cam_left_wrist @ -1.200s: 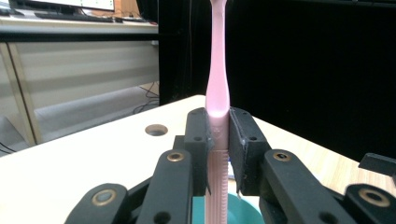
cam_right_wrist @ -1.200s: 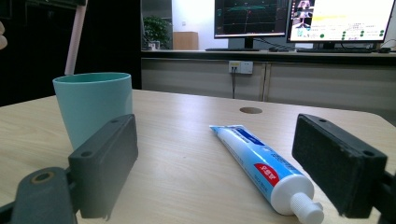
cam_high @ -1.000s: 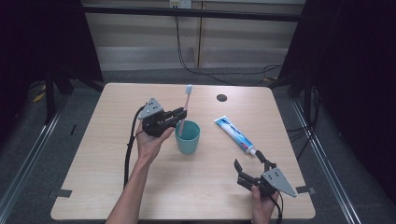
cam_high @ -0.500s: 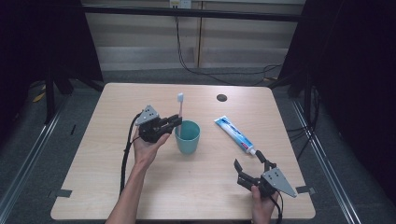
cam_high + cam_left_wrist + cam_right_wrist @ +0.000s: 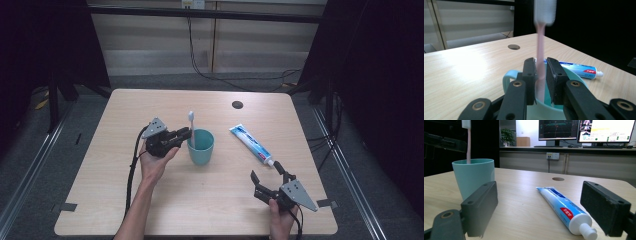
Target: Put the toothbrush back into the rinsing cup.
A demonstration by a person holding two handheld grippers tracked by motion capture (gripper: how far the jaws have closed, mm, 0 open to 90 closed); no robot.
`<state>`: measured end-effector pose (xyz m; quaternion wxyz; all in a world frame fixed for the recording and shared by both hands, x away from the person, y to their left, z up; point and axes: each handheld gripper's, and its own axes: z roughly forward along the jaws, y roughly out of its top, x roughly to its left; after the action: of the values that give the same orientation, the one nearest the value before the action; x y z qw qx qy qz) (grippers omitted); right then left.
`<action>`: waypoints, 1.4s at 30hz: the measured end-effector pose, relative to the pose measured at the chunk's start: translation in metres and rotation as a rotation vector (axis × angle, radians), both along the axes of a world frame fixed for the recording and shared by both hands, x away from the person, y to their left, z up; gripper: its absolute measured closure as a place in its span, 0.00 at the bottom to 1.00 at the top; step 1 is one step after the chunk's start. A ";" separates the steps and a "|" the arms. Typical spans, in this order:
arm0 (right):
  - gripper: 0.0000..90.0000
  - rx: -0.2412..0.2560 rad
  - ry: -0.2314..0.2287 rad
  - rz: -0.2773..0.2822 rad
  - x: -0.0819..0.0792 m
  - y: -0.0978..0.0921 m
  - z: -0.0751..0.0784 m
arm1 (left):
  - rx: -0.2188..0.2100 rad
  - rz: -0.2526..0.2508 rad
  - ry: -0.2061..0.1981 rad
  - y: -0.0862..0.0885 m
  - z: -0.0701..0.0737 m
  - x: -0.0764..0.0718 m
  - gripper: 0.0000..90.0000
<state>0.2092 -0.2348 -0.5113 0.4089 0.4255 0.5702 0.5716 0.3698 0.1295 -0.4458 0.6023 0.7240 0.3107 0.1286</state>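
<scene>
The table (image 5: 120, 200) was noted to carry the teal cup (image 5: 201, 146) near its middle and the toothpaste tube (image 5: 252, 144) just to the cup's right, long axis running diagonally, cap end toward the person. The right gripper (image 5: 269, 176) was held with jaws spread wide, the cap lying directly ahead between them. The left gripper (image 5: 184, 135) was clamped on the toothbrush (image 5: 190, 126), held upright, handle down inside the cup. The right hand was judged nearer the tube.

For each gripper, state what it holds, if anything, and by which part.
The left gripper holds the toothbrush by the lower part of its pink handle, upright in the teal cup. The right gripper is open and holds nothing.
</scene>
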 end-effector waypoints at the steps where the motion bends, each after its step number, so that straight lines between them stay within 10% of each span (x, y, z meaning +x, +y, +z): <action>1: 0.15 0.000 0.000 0.000 0.000 0.000 0.000 | -0.008 -0.002 0.003 0.001 0.000 0.000 0.87; 22: 0.15 0.000 0.001 0.000 0.000 0.000 0.000 | -0.016 -0.048 0.021 0.019 0.004 -0.007 0.58; 42: 0.16 0.002 0.005 -0.001 0.001 0.000 0.000 | 0.026 0.072 -0.005 0.061 -0.005 -0.033 0.27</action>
<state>0.2097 -0.2347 -0.5111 0.4074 0.4274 0.5705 0.5708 0.3373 0.1908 -0.4507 0.5886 0.7197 0.3333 0.1564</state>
